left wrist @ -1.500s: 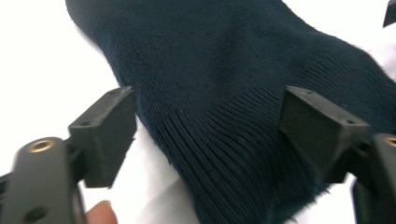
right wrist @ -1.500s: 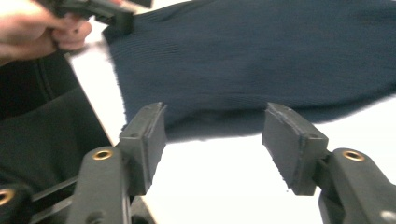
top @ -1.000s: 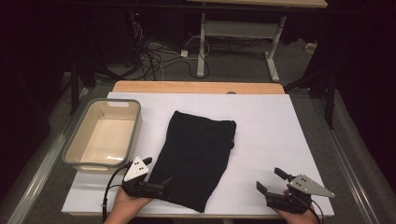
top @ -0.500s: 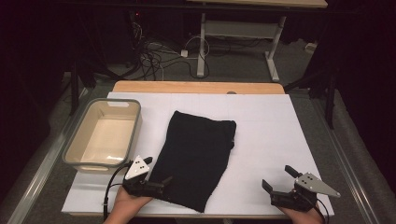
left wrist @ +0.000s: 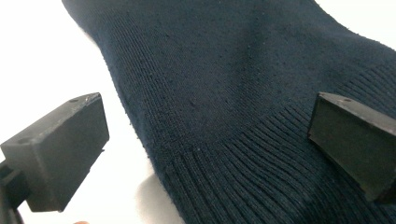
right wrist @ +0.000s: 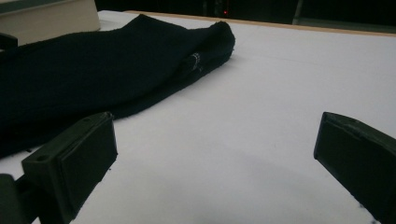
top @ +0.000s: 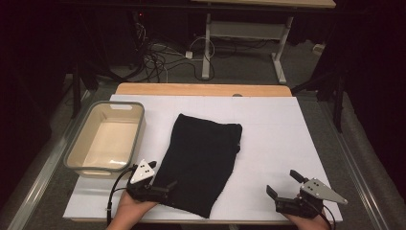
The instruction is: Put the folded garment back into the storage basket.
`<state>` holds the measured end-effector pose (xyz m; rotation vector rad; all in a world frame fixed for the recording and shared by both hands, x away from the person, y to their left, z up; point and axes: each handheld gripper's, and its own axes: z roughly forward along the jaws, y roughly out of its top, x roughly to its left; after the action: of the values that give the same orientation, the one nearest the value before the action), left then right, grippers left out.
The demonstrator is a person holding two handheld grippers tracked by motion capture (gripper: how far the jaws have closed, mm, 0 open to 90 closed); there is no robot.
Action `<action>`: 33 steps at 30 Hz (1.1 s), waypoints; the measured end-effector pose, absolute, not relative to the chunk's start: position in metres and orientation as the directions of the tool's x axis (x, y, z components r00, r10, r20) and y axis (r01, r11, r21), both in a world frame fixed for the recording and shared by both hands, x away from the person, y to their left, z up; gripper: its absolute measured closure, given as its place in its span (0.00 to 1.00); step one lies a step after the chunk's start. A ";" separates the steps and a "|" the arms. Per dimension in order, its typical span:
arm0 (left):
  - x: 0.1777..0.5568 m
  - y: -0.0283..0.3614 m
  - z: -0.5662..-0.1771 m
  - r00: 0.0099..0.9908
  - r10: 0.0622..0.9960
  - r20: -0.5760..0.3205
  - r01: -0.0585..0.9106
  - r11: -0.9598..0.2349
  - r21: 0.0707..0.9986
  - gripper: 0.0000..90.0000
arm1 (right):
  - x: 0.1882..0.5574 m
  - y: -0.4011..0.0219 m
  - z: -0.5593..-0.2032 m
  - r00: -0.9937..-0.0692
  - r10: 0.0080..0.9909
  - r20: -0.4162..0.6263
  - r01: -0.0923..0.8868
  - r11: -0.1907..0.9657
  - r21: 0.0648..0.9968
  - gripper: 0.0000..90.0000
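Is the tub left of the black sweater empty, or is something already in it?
Empty. The high view looks straight into the tub and shows only its bare pale floor; the sweater lies outside it on the table.

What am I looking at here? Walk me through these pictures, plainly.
There is no robot: a person holds a hand-held gripper in each hand, each with two black jaws. The high view looks down from above the person's side of the white table. The other two pictures come from cameras riding on the grippers.

On the table lie a folded black knit garment and, to its left, an empty beige tub.

The left hand-held gripper sits at the garment's near edge, jaws open either side of its ribbed hem. The right hand-held gripper is open over bare table. Nothing is held.
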<state>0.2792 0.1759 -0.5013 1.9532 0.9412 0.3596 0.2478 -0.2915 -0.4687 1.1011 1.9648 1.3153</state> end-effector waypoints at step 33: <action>0.288 0.181 -0.475 0.664 0.741 -0.100 0.556 -0.400 0.728 0.02 | 0.272 -0.257 -0.469 -0.600 0.800 -0.010 0.313 0.246 0.917 0.00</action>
<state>0.2879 0.1815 -0.4749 2.1117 0.9986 0.3081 0.2717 -0.2574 -0.4691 1.0116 2.0407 1.3322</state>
